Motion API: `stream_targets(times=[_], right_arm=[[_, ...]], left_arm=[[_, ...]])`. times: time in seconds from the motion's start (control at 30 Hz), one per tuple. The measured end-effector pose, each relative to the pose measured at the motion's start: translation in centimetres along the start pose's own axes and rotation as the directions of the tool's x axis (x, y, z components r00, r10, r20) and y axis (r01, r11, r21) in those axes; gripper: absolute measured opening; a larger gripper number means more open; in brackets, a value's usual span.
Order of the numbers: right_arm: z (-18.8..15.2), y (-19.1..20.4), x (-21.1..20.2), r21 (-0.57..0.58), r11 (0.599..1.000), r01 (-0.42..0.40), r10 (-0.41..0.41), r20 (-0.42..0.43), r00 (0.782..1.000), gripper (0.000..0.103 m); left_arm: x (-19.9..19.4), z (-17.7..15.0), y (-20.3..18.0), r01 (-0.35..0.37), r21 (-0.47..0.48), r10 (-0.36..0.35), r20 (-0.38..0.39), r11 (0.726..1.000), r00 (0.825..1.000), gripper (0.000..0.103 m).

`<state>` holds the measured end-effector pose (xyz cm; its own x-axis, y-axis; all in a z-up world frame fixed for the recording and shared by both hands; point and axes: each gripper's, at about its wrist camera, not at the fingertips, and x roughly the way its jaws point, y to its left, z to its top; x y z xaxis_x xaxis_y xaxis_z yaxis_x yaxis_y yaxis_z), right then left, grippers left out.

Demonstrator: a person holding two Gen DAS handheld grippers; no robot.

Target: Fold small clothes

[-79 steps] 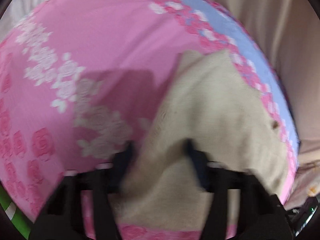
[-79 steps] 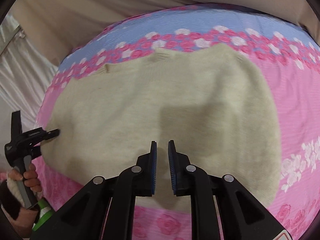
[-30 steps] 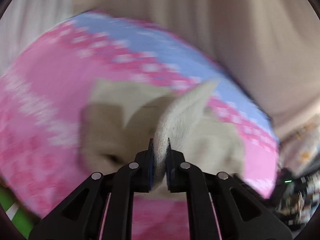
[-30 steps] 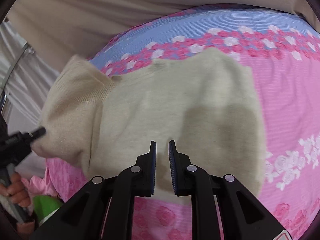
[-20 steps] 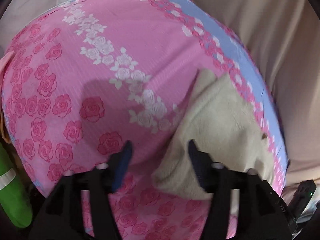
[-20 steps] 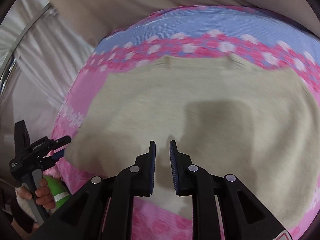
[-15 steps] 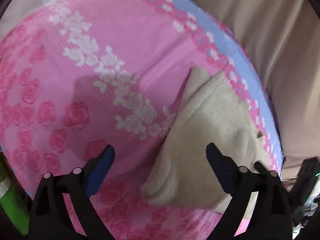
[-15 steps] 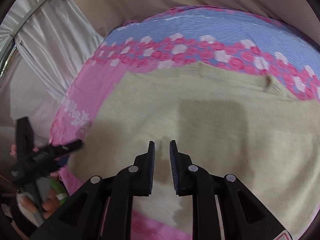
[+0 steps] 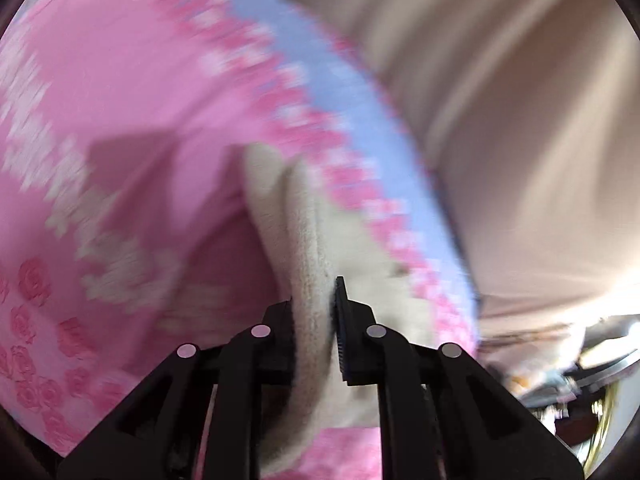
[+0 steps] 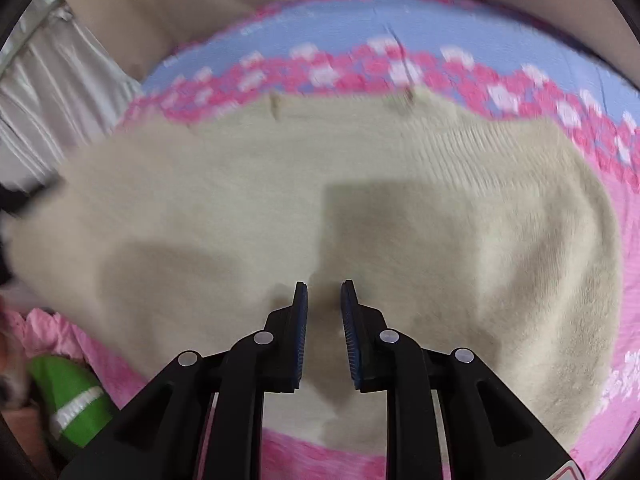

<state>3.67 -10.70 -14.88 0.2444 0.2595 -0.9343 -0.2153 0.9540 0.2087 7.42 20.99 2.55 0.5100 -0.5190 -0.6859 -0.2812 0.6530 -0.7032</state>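
cream sweater (image 10: pixel 360 208) spread near blue far edge of pink floral sheet (image 10: pixel 400 40), full only in right view. left gripper (image 9: pixel 314 312) clamped on its raised fold; right gripper (image 10: pixel 324 300) narrowly apart above it, holding nothing.

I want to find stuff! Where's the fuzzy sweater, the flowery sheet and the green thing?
Cream sweater (image 10: pixel 400 208): right wrist view, middle of its spread body.
Pink floral bedsheet (image 9: pixel 132 92): left wrist view, bare pink part.
Green object (image 10: pixel 70 396): right wrist view, its side, bottom left.

- Cream fuzzy knit sweater (image 10: pixel 400 208): spread broadly over pink rose-print bedsheet (image 10: pixel 628 280), ribbed edge toward sheet's blue border.
- One edge fold (image 9: pixel 310 264) stands raised, upright ridge between black jaws; remainder lies flat.
- Two small brownish marks near far edge.
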Motion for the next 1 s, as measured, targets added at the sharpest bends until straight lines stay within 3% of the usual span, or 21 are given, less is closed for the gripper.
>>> stream_targets(times=[0.03,0.1,0.17,0.27,0.37,0.47,0.53,0.6,0.67,0.7,0.73,0.8,0.87,0.93,1.0], right_arm=[[-0.2,-0.7,1.1,-0.006,1.000,0.006,-0.006,-0.029,1.000,0.014],[-0.4,-2.0,1.7,0.007,0.997,-0.073,0.073,0.026,0.997,0.014],[-0.2,-3.3,1.2,0.089,0.987,-0.134,0.132,0.026,0.991,0.013],[-0.5,-5.6,-1.5,0.167,0.972,-0.163,0.148,0.102,0.984,0.017],[-1.9,-9.3,-4.9,0.228,0.956,-0.184,0.143,0.185,0.972,0.020],[-4.1,-14.1,-7.0,0.311,0.936,-0.166,0.098,0.222,0.970,0.024],[-5.9,-17.1,-7.4,0.375,0.918,-0.131,0.052,0.214,0.975,0.025],[-7.7,-19.3,-7.9,0.436,0.888,-0.146,0.047,0.230,0.972,0.026],[-8.9,-20.2,-8.7,0.457,0.875,-0.162,0.047,0.252,0.967,0.026],[-9.1,-20.3,-9.1,0.461,0.869,-0.181,0.057,0.269,0.962,0.026],[-9.4,-20.0,-9.6,0.462,0.861,-0.210,0.078,0.288,0.954,0.029],[-9.1,-19.1,-10.1,0.447,0.852,-0.274,0.134,0.319,0.938,0.039],[-8.2,-18.0,-10.0,0.426,0.846,-0.320,0.185,0.328,0.926,0.049],[-6.5,-17.2,-8.9,0.422,0.838,-0.346,0.227,0.306,0.925,0.059],[-5.0,-16.4,-7.7,0.425,0.845,-0.324,0.223,0.271,0.936,0.061]], left_arm=[[-0.3,0.2,-2.2,0.024,0.040,-0.024,0.001,0.999,1.000,0.013],[-0.1,-0.2,-6.2,0.059,0.113,-0.057,-0.013,0.992,0.998,0.013],[0.7,-1.7,-10.9,0.080,0.198,-0.073,-0.042,0.977,0.996,0.013],[3.5,-5.7,-16.8,0.113,0.312,-0.078,-0.123,0.943,0.989,0.013],[8.4,-10.9,-21.5,0.115,0.418,-0.026,-0.213,0.901,0.977,0.013],[14.5,-16.6,-23.5,0.098,0.488,0.060,-0.298,0.867,0.953,0.013],[18.2,-19.4,-23.5,0.051,0.529,0.139,-0.313,0.847,0.939,0.013],[20.0,-21.6,-23.0,0.022,0.560,0.184,-0.309,0.828,0.933,0.013],[20.0,-22.9,-22.3,0.045,0.533,0.175,-0.355,0.845,0.919,0.022],[19.4,-22.7,-21.9,0.069,0.512,0.148,-0.371,0.856,0.917,0.035],[18.2,-22.6,-21.5,0.083,0.497,0.118,-0.360,0.864,0.926,0.042],[15.6,-21.5,-20.8,0.064,0.496,0.092,-0.282,0.866,0.955,0.070],[12.8,-19.7,-20.0,0.024,0.498,0.079,-0.183,0.867,0.980,0.082],[10.7,-17.9,-18.5,-0.027,0.490,0.093,-0.112,0.872,0.989,0.085],[9.6,-16.3,-16.5,-0.070,0.460,0.118,-0.077,0.885,0.990,0.086]])
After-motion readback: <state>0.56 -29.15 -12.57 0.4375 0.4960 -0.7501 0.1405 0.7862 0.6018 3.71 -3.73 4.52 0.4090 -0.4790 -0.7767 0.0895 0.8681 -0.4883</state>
